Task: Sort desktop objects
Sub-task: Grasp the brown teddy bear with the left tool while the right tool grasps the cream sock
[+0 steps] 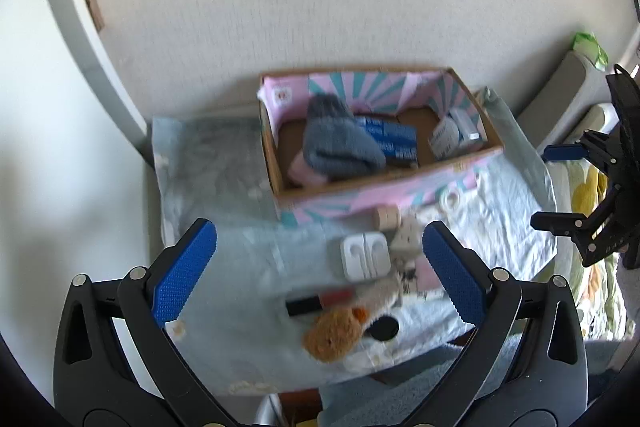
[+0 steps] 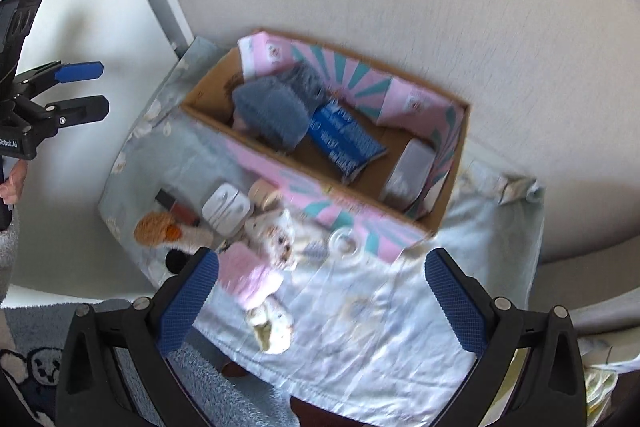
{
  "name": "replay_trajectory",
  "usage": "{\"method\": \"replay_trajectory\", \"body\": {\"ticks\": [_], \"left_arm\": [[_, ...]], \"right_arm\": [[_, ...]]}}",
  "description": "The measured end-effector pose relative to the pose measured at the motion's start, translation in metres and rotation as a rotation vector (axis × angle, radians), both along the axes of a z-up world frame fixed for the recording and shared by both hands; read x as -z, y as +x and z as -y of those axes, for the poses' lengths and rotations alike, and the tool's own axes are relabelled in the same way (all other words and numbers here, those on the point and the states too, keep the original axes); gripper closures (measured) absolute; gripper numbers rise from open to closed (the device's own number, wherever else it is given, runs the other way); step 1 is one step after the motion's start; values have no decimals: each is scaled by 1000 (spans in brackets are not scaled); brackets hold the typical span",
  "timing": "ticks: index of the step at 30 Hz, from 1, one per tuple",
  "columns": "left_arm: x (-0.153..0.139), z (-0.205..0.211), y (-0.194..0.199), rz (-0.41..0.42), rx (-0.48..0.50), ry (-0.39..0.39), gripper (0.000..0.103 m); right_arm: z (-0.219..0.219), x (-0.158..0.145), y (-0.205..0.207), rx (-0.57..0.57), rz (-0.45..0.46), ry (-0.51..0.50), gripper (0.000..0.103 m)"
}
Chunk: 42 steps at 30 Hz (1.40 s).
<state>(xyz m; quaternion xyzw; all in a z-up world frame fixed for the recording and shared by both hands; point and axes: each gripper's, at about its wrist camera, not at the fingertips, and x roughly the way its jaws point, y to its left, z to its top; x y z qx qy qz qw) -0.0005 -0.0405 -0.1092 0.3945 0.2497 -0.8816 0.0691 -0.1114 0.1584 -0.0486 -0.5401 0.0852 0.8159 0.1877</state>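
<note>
I have both grippers raised above the counter (image 2: 380, 307), which is draped in a pale blue cloth; the left gripper (image 1: 320, 267) has its fingers spread wide and empty, and the right gripper (image 2: 322, 301) is the same, wide apart with nothing between the pads. The cardboard box (image 1: 400, 183) with pink and teal panels sits at the back against the wall and already holds a grey knit hat (image 1: 336, 143), a blue packet (image 1: 394, 141) and a small white carton (image 1: 452, 135). Loose items lie in a cluster just in front of the box: a white earphone case (image 1: 365, 254), a lipstick-like tube (image 1: 320, 301), a brown plush toy (image 1: 334, 337), a black round disc (image 1: 384, 327), a small beige cylinder (image 1: 387, 218), a tape ring (image 2: 343, 242) and a pink and white soft toy (image 2: 256, 277). My judgement: the next pick is one of these, and the earphone case is nearest the left fingers' centreline. To do it well I should descend straight over it and close across its short sides, since the case looks smooth and rigid and could slip. The neighbours touch or nearly touch it, so a fingertip may snag the plush. Both views are motion-blurred; fine detail is uncertain.
</note>
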Motion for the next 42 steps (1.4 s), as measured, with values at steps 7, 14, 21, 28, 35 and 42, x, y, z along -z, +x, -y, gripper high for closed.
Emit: {"method": "replay_trajectory", "body": {"ticks": [7, 14, 21, 28, 35, 42], "left_arm": [[47, -35, 21, 5, 6, 34, 0], [100, -59, 20, 9, 1, 145, 3], [134, -69, 10, 59, 0, 159, 8], [153, -67, 4, 74, 8, 220, 8], [158, -68, 1, 91, 18, 236, 32], [150, -75, 1, 61, 57, 223, 59]], "right_arm": [[22, 48, 17, 31, 24, -43, 0], [38, 95, 27, 66, 73, -86, 1], [48, 120, 25, 96, 88, -111, 9], [45, 135, 23, 119, 103, -173, 35], [46, 148, 19, 133, 137, -178, 55], [45, 148, 23, 162, 143, -152, 70]]}}
